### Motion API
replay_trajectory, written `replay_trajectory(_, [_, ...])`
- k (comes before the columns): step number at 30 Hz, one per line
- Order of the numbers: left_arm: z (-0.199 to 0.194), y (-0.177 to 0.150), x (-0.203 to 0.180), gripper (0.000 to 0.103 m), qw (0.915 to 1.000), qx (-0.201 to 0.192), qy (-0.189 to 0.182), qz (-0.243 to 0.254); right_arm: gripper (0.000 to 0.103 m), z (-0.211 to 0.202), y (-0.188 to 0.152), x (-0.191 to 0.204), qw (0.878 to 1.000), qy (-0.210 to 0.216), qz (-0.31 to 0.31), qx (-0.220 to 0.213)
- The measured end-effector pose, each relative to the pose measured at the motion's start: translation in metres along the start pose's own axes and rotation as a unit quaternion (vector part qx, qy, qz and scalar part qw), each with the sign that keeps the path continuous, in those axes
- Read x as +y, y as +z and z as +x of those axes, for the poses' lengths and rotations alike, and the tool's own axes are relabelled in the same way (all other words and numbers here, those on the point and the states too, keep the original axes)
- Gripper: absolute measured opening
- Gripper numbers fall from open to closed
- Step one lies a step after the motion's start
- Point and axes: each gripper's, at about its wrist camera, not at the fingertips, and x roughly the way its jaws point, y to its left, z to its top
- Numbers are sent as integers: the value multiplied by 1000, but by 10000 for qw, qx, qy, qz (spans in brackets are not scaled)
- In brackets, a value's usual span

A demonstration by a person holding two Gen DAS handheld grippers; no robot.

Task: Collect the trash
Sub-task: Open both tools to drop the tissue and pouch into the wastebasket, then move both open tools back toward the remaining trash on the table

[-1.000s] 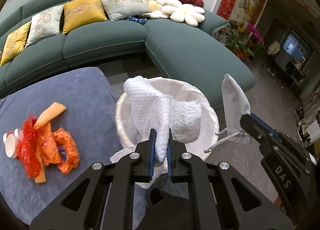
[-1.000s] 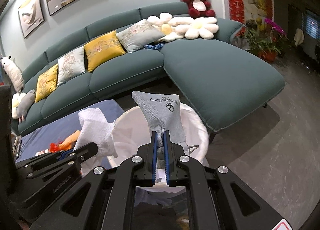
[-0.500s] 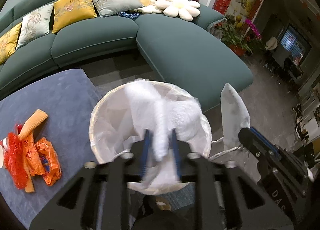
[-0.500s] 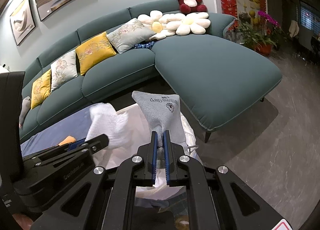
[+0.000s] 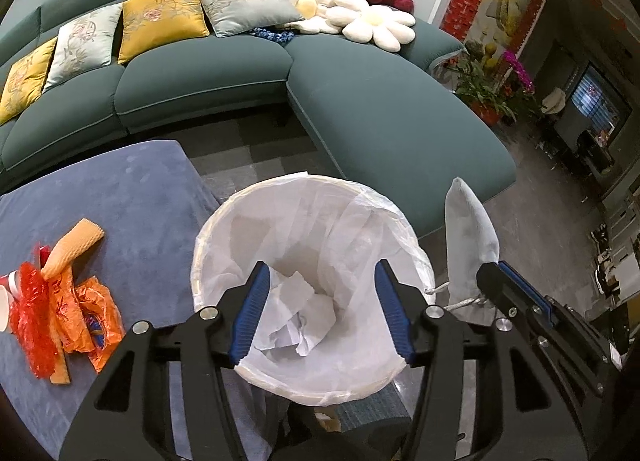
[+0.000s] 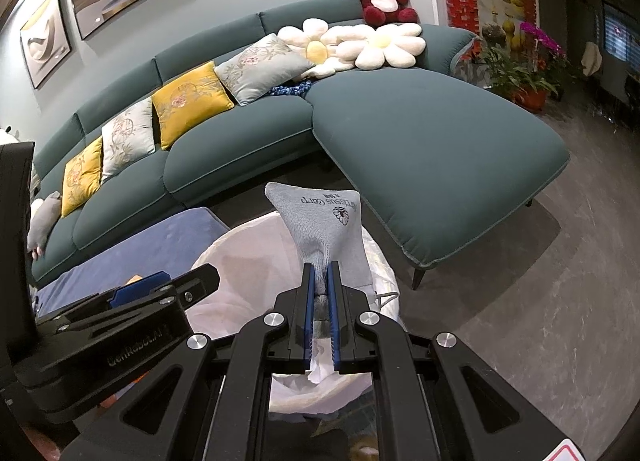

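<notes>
A round trash bin [image 5: 224, 221] with a white plastic liner stands below me, also in the right wrist view [image 6: 236, 249]. My left gripper [image 5: 320, 317] is open and empty above it. A crumpled white paper towel [image 5: 300, 321] lies inside the bin. My right gripper [image 6: 321, 285] is shut on a grey sock [image 6: 328, 221] with dark lettering, held above the bin's right rim; the sock also shows in the left wrist view [image 5: 468, 237]. Orange and red plastic wrappers [image 5: 60, 301] lie on the blue-grey ottoman [image 5: 120, 189] at the left.
A teal sectional sofa [image 5: 360, 113] with yellow and grey cushions curves behind the bin. A paper cup [image 5: 6, 301] lies by the wrappers at the left edge. Potted plants [image 5: 484, 89] stand at the right. Grey floor [image 6: 540, 281] spreads to the right.
My left gripper has opened and let go of the white paper towel, which has dropped into the bin. My right gripper still holds the grey sock over the bin.
</notes>
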Motion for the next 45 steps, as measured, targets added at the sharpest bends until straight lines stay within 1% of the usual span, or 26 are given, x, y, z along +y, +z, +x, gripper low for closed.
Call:
replay_trajectory(11, [-2, -3, 28, 52, 9995, 12, 168, -260, 8, 12, 11, 15, 9997, 67, -223, 0])
replay_trajectory(12, [-3, -3, 32, 52, 9994, 12, 172, -302, 10, 12, 12, 17, 9997, 80, -246, -17])
replay_trajectory(14, [-4, -4, 39, 53, 9992, 4, 203, -351, 11, 13, 14, 22, 9995, 80, -309, -25])
replay_trajectory(16, [-5, -4, 46, 56, 9989, -1, 244, -398, 16, 14, 15, 26, 9994, 80, -328, -10])
replay_trajectory(18, [-7, -5, 52, 57, 9986, -12, 262, -457, 23, 13, 16, 31, 9994, 97, -327, -18])
replay_trajectory(20, [-10, -6, 58, 57, 9984, -17, 286, -495, 27, 11, 16, 37, 9993, 110, -353, -45])
replay_trajectory(23, [-16, -7, 67, 57, 9980, -53, 309, -554, 29, 8, 17, 49, 9990, 122, -419, -40])
replay_trajectory(25, [-22, -8, 74, 57, 9975, -88, 312, -623, 37, 4, 16, 56, 9987, 135, -484, -56])
replay_trajectory(27, [-28, -10, 81, 63, 9970, -133, 348, -685, 41, 0, 15, 64, 9985, 152, -523, -83])
replay_trajectory(31, [-46, -15, 102, 66, 9949, -310, 538, -792, 46, -9, 12, 84, 9974, 228, -667, -122])
replay_trajectory(34, [-58, -21, 120, 70, 9930, -381, 708, -868, 50, -14, 9, 99, 9966, 290, -759, -139])
replay_trajectory(36, [-68, -26, 135, 72, 9909, -443, 824, -963, 52, -17, 6, 112, 9958, 339, -833, -140])
replay_trajectory(43, [-95, -46, 186, 75, 9835, -527, 1170, -1279, 57, -23, -10, 157, 9925, 527, -1100, -64])
replay_trajectory(45, [-102, -53, 200, 79, 9805, -560, 1288, -1375, 57, -25, -16, 173, 9909, 584, -1215, -37])
